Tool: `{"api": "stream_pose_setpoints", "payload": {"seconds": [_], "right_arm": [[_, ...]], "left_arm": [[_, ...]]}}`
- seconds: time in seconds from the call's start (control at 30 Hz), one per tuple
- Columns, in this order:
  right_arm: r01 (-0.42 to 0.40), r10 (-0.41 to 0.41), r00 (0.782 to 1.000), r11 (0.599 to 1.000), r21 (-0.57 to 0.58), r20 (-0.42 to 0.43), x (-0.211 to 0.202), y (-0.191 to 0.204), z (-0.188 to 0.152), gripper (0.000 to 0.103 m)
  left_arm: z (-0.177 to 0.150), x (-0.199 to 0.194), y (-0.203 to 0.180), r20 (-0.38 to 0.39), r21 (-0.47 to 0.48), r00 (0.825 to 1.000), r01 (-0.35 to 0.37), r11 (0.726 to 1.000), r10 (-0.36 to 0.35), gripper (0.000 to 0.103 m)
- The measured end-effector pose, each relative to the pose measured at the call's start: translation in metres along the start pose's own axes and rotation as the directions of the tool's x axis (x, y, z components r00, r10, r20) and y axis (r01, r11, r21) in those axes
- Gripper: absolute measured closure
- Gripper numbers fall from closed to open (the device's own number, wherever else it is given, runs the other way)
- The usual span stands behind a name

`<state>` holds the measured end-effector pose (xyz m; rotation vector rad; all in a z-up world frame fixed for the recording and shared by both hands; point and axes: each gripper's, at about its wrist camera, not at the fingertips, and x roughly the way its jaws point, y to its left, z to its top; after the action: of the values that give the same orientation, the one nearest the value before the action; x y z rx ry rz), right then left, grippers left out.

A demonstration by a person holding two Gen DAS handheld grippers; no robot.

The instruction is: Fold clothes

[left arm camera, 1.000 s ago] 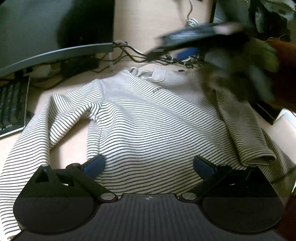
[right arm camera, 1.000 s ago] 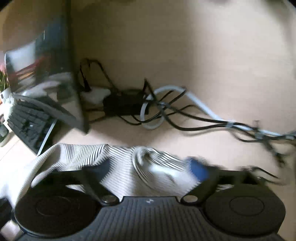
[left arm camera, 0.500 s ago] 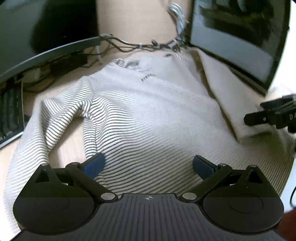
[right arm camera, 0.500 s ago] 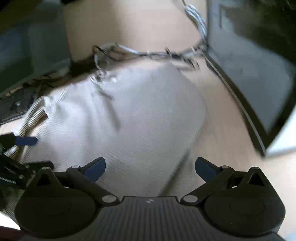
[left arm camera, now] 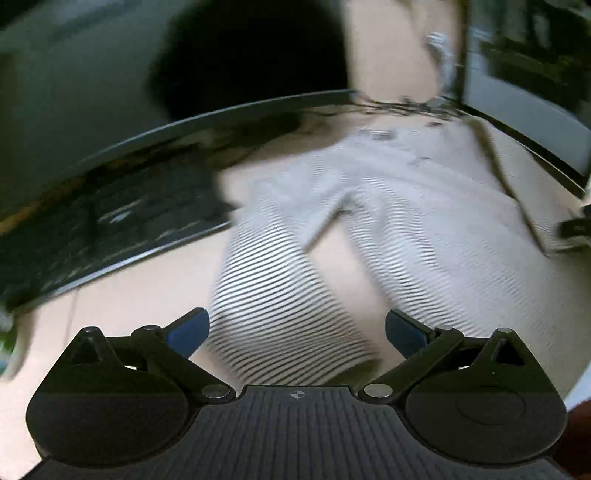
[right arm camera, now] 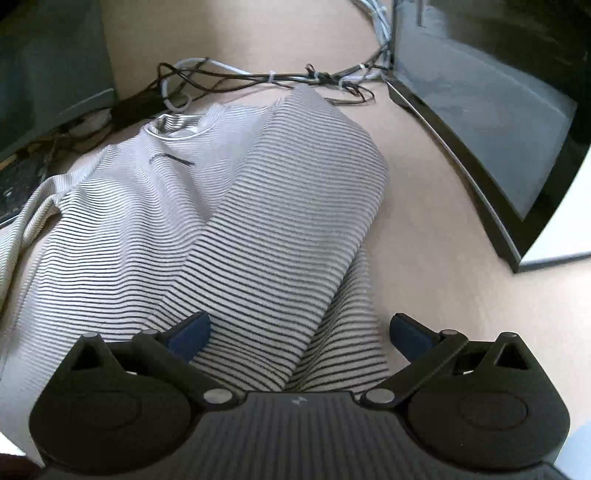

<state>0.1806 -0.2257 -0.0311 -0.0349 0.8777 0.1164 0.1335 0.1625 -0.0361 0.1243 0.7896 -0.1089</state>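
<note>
A pale beige desk fills the scene, lit by soft daylight. A dark curved monitor stands at its right side, its glossy screen catching reflections. A tangle of black and white cables runs along the desk's back edge, left of that monitor. Farther left of the cables sits a 2nd dark monitor, with a black keyboard blurred beneath it. A plain beige wall rises behind the cables.
</note>
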Motion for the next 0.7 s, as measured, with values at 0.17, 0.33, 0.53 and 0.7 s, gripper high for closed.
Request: {"api": "stream_pose_setpoints", "payload": {"seconds": [0.17, 0.33, 0.53, 0.7], "right_arm": [[0.024, 0.036, 0.99, 0.906, -0.422, 0.135, -0.047, 0.04, -0.014, 0.016], [0.027, 0.02, 0.997, 0.842, -0.539, 0.081, -0.018, 0.061, -0.028, 0.048], [0.11, -0.036, 0.987, 0.856, -0.506, 0.155, -0.02, 0.038, 0.005, 0.093], [0.118, -0.03, 0.951, 0.956, -0.27, 0.309, -0.061, -0.008, 0.081, 0.093]], "left_arm": [[0.015, -0.006, 0.024, 0.019, -0.252, 0.999, 0.038, 0.967, -0.034, 0.0], [0.043, -0.004, 0.0, 0.074, -0.27, 0.988, 0.154, 0.95, -0.139, 0.0], [0.063, 0.0, -0.049, 0.098, -0.168, 0.961, 0.271, 0.948, -0.258, 0.0], [0.06, 0.004, -0.073, 0.08, -0.132, 0.952, 0.302, 0.944, -0.294, 0.0]]}}
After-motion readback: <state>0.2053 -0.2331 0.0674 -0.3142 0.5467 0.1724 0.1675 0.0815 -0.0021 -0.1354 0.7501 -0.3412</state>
